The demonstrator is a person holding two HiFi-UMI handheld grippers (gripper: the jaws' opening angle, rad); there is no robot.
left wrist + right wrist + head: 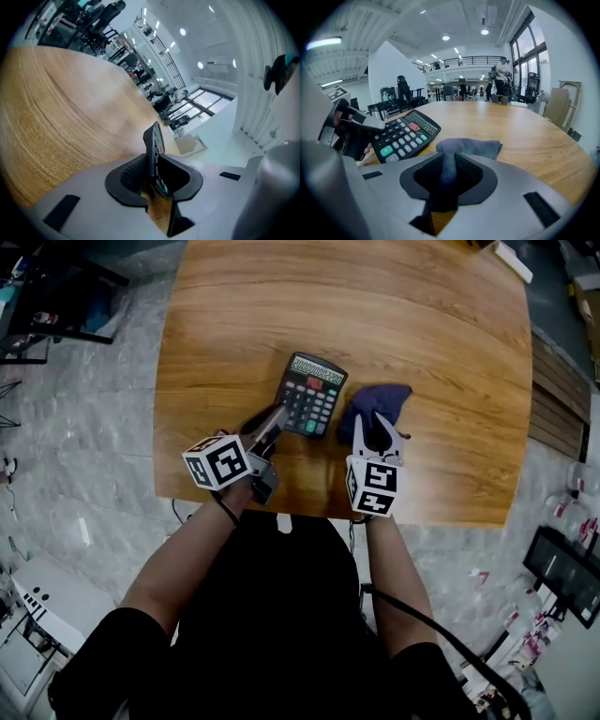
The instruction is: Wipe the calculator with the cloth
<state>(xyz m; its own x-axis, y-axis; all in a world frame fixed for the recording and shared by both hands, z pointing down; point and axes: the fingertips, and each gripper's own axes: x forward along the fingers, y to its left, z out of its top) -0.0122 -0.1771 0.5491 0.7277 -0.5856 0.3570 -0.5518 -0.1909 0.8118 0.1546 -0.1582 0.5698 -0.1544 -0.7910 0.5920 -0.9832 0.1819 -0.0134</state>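
Right gripper view: cloth [471, 146] clamped within right gripper [447, 174]

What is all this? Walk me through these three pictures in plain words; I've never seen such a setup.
A person holds a pair of hand-worked tongs in each hand. One picture comes from a camera on the person's head, looking down. The other two come from cameras riding on each tool. On the wooden table lie a calculator and a dark blue cloth, side by side. The left tongs pinch the calculator's near edge; the right tongs pinch the cloth.
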